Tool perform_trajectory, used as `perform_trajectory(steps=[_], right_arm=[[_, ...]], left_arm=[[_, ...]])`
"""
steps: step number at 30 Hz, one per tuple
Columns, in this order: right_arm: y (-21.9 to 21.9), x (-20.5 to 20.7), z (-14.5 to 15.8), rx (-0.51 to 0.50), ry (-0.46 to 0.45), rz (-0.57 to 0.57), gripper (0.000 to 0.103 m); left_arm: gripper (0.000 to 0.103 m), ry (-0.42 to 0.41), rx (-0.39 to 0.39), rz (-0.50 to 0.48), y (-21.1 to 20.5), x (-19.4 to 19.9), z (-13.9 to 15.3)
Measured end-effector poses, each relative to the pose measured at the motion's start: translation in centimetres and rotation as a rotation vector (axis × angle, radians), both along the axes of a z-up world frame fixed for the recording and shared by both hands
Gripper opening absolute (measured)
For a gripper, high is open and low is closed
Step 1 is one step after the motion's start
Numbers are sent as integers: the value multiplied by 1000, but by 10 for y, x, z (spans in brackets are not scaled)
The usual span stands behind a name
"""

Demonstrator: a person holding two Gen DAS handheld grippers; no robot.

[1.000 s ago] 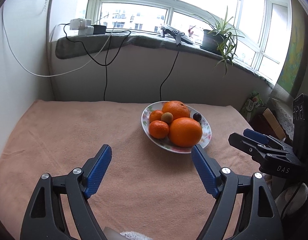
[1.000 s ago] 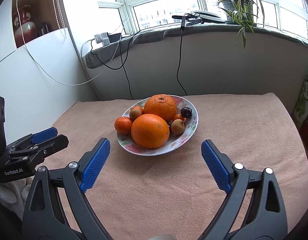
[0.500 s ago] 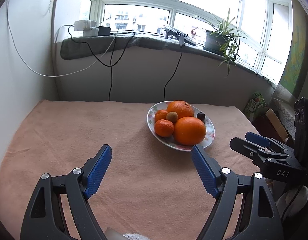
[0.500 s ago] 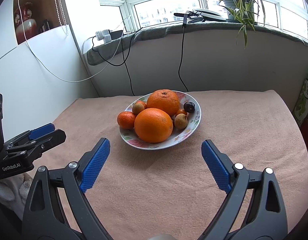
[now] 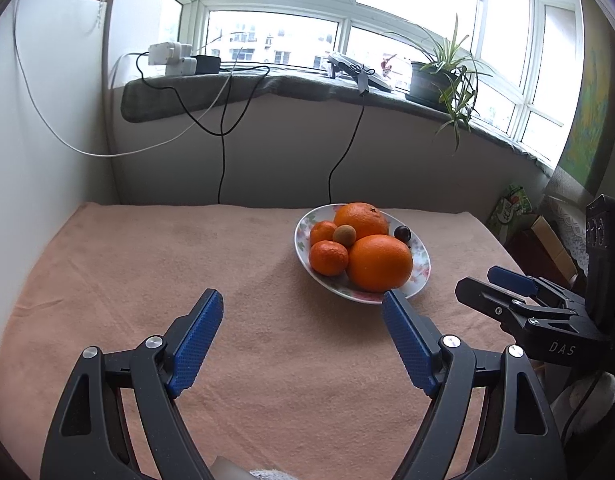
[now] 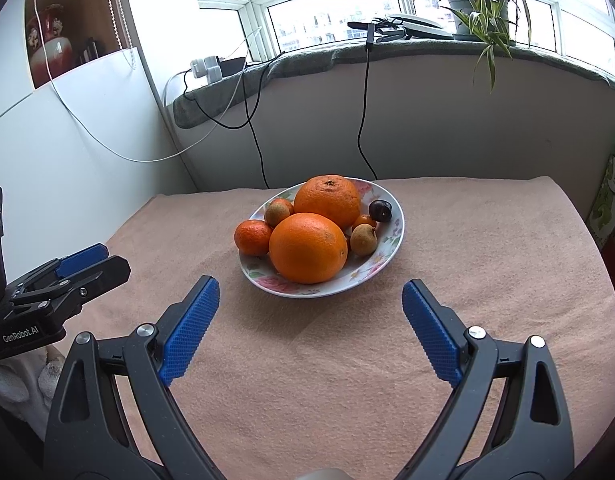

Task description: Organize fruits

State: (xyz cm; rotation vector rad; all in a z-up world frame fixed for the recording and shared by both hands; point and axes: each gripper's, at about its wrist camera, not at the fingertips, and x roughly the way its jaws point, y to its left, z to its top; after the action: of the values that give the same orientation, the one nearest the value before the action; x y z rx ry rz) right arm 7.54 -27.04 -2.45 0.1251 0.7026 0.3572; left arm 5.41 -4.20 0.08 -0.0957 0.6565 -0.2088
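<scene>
Nearest are the left tongs (image 5: 302,306) and the right tongs (image 6: 310,294). Both are spread wide and hold nothing; their blue pads have a fine ribbed texture on black plastic arms.

Under them the table (image 6: 347,380) is covered with a soft, slightly fuzzy peach cloth, and no fruit lies loose on it.

A little farther, near the middle, stands the plate (image 6: 393,236), a shallow oval of glazed white ceramic with a flower pattern. All the fruits are gathered in it:
- two large oranges (image 6: 307,247) with dimpled skin
- small mandarins (image 6: 251,237), one at the left rim
- rough brown round fruits (image 6: 363,239)
- one dark glossy cherry (image 6: 380,210)

So the fruits already lie collected in one dish. I judge this fits either a finished gathering or a full plate waiting to be sorted out.
</scene>
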Motion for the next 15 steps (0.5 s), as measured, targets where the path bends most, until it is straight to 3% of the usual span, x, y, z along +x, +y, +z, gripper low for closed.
perform_trajectory(steps=[15], right_arm=[[1, 0, -4, 2, 7, -3, 95]], left_arm=[[82, -3, 5, 2, 0, 0, 0]])
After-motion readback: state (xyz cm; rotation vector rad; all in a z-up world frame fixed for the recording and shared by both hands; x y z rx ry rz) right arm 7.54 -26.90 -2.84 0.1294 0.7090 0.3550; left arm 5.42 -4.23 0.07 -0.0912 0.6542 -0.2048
